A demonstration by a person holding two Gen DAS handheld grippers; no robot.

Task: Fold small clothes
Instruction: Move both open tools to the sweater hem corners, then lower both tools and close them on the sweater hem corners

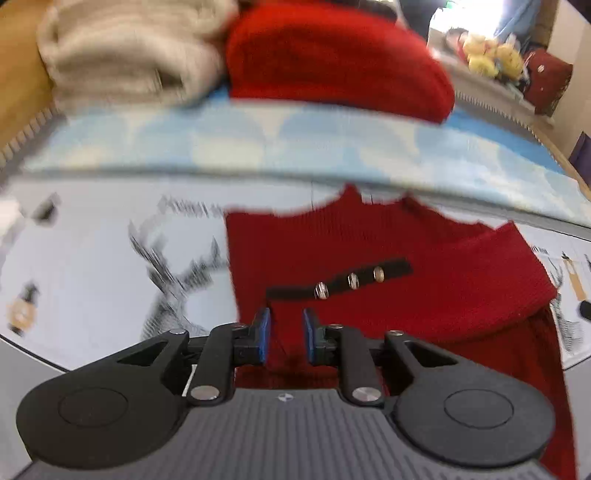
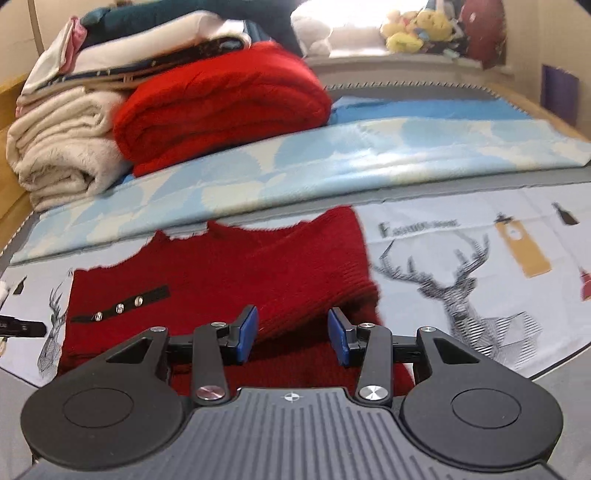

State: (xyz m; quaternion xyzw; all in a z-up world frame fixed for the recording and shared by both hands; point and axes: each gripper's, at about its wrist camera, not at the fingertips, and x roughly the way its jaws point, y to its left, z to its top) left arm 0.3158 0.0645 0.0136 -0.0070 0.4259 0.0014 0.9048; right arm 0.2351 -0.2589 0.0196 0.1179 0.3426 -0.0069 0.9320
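A small dark red knit sweater point(image 1: 369, 251) point(image 2: 221, 266) lies flat on a deer-print sheet point(image 2: 461, 280). It carries a black tab with three metal buttons point(image 1: 340, 282) point(image 2: 120, 306). One sleeve point(image 1: 498, 280) point(image 2: 332, 266) is folded in across the body. My left gripper point(image 1: 286, 325) hovers over the sweater just below the button tab, with a narrow gap between its blue pads and no fabric pinched. My right gripper point(image 2: 293, 328) stands open wider over the folded sleeve's lower edge. The knit shows beneath the gap, and the pads do not press on it.
Behind the sweater a light blue patterned blanket point(image 1: 295, 144) point(image 2: 332, 155) crosses the bed. On it at the back left sit a folded bright red knit point(image 1: 332, 59) point(image 2: 221, 99) and a rolled cream blanket point(image 1: 122, 55) point(image 2: 62, 147) under stacked clothes. Plush toys point(image 2: 417, 26) line the far sill.
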